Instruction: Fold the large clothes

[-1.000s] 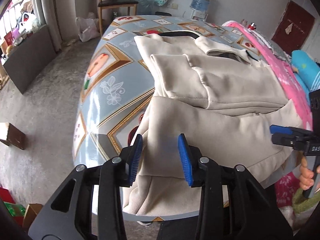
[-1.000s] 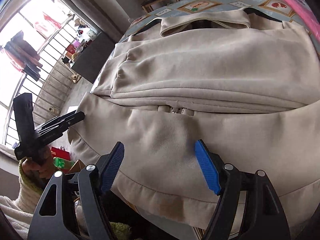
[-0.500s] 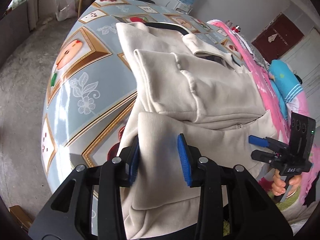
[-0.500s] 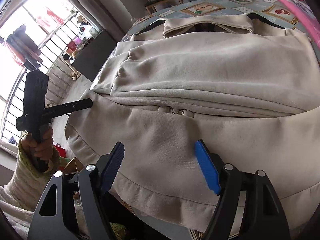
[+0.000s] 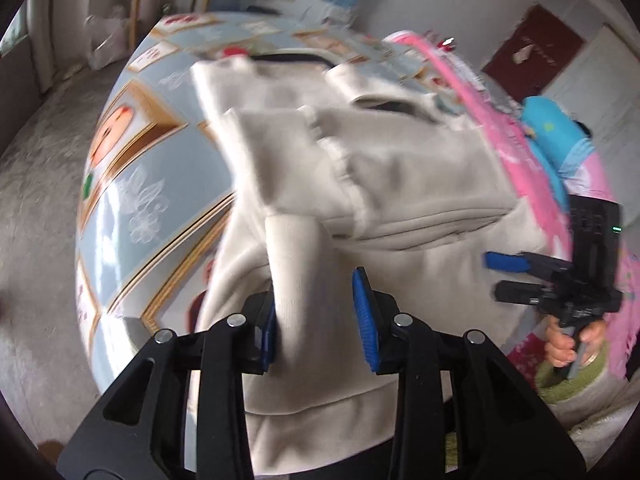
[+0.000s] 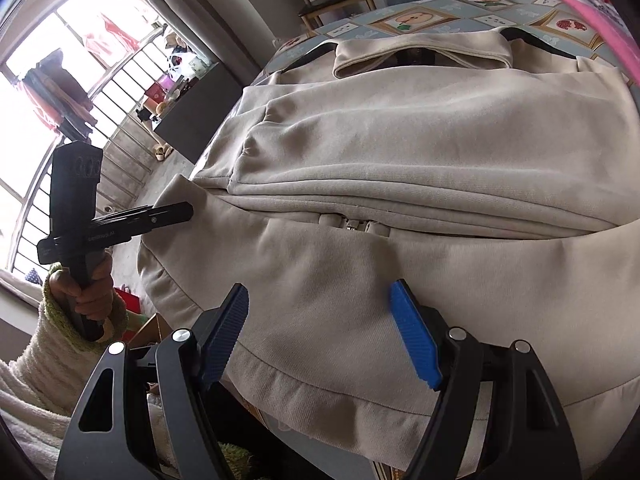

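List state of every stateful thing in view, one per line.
Beige jacket: flat on the table, sleeves folded across the front, zipper closed.
Left hem corner: lifted, standing between the jaws.
Left hand-held gripper: partly closed around that corner.
Right hand-held gripper: open above the hem, holding nothing.

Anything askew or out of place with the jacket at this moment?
Nothing damaged. The beige jacket lies half folded, but its near-left corner stands up in a ridge between the left tongs, and the hem hangs over the table edge.
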Motion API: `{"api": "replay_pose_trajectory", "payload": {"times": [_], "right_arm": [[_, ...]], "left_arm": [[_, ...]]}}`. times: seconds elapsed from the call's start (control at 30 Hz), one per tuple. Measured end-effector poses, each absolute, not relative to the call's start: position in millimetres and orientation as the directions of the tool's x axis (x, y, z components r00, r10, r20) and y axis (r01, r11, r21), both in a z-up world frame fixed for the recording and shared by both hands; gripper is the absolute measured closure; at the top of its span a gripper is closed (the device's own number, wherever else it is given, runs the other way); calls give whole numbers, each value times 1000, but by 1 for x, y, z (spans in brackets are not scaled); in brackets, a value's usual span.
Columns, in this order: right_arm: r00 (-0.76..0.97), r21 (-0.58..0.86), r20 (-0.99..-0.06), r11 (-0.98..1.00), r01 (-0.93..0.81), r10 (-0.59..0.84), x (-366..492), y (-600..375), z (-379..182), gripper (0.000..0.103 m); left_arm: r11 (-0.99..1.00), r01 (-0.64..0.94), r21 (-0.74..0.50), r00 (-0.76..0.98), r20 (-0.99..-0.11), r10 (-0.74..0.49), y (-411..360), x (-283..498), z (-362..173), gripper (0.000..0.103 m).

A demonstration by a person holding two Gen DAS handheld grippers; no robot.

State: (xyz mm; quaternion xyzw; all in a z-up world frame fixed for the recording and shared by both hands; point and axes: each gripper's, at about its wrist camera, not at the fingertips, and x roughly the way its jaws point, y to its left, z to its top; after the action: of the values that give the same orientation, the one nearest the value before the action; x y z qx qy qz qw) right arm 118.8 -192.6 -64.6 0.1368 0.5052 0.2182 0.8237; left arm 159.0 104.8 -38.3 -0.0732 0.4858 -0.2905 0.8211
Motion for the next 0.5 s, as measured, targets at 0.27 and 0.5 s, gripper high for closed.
{"api": "replay_pose_trajectory", "payload": {"times": [0.27,0.5], "right_arm": [[394,464,-763,858,-219,513,119,-198,-65,31],[500,420,-746,893,-160,440,91,-244,-40,31]], "left_arm": [[898,385,-213,383,-848,-366,88,158,-47,74],[922,374,-99,452,-849,-274,81,147,-40,87]]}}
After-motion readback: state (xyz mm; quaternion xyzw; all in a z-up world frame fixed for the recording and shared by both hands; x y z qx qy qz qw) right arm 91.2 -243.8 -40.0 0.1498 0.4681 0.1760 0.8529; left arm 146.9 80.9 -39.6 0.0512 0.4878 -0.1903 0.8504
